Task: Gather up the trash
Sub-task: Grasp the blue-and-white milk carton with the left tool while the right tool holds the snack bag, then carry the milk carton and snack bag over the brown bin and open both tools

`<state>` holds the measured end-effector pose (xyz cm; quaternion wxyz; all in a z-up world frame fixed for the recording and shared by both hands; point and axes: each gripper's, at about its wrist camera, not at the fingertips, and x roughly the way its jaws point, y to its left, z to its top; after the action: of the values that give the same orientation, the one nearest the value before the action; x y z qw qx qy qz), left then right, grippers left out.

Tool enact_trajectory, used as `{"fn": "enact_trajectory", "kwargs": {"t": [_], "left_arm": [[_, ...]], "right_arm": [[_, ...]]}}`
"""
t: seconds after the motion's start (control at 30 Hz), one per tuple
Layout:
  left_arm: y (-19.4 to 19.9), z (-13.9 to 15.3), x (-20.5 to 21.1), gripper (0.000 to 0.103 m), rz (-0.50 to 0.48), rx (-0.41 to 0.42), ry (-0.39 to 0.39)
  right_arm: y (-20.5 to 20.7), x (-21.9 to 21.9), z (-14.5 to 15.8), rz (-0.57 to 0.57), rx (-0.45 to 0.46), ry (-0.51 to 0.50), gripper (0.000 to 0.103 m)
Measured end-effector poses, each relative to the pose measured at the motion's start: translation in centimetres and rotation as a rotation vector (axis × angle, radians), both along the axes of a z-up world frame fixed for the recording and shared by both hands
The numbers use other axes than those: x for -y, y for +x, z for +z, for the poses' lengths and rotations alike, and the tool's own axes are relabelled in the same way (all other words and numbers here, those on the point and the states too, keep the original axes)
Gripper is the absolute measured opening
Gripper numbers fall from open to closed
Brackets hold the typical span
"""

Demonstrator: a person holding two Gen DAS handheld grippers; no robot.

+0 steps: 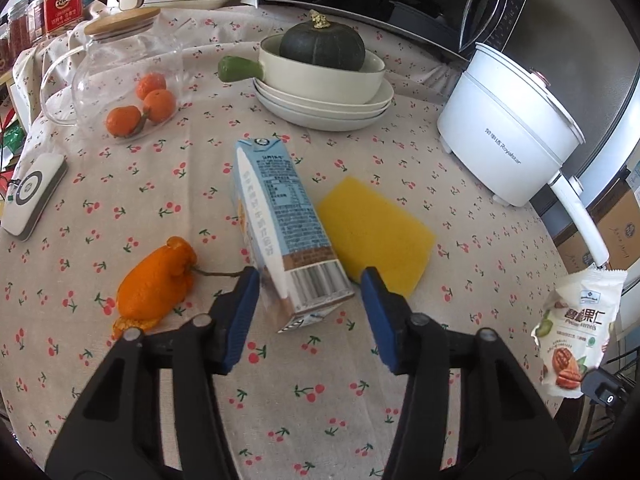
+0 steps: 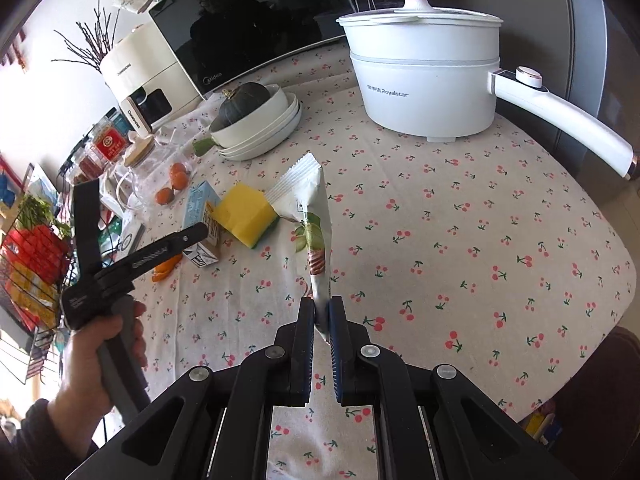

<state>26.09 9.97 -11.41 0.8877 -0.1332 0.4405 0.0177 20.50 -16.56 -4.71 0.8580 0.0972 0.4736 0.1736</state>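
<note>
Blue-padded fingers of the left gripper (image 1: pixel 310 294) stand apart around the near end of a light blue drink carton (image 1: pixel 280 224), which lies on its side on the table (image 1: pixel 460 300); the left pad sits just beside the carton's edge, the right pad is clear of it, and nothing is clamped. Orange peel (image 1: pixel 158 284) lies just left of that gripper, a yellow sponge (image 1: pixel 374 236) just right of the carton, touching it. At the right edge of the left wrist view a nut snack packet (image 1: pixel 576 332) hangs above the table's edge. In the right wrist view the right gripper (image 2: pixel 321 316) is clamped on that packet's lower end, so the packet stands up off the cherry-print cloth. A hand (image 2: pixel 100 356) at the near left holds the handle of the left gripper. Farther off stand a white electric pot (image 1: pixel 508 136) at the right, a green squash (image 1: pixel 322 46) in a cream pan on stacked plates, and a glass jar (image 1: pixel 120 76) with three mandarins (image 1: pixel 142 106) at the left.
</note>
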Motion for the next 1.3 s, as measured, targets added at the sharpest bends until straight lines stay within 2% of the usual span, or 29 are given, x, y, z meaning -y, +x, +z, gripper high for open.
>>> {"fn": "enact_trajectory", "kwargs": {"t": [0.2,0.53,0.97,1.2,1.3], "left_arm": [[-1.3,0.6,-0.1,0.049,0.021,0.011,-0.008],[-5.7,3.2,-0.5,0.047,-0.012,0.023,-0.092],[-10.5,7.3,1.4,0.042,-0.188,0.071,-0.160],[-11.4,8.2,5.8,0.041,-0.309,0.092,-0.083],[-11.5,8.6,7.4,0.041,-0.351,0.101,-0.077]], "right_arm": [[-1.2,2.4,0.4,-0.007,0.000,-0.018,0.008],[-3.6,7.0,1.9,-0.055,-0.015,0.058,0.008],[-7.8,10.1,3.4,-0.073,0.021,0.079,0.008],[-9.8,12.7,3.4,-0.098,0.032,0.054,0.008],[-10.7,14.4,3.2,-0.122,0.033,0.048,0.008]]}}
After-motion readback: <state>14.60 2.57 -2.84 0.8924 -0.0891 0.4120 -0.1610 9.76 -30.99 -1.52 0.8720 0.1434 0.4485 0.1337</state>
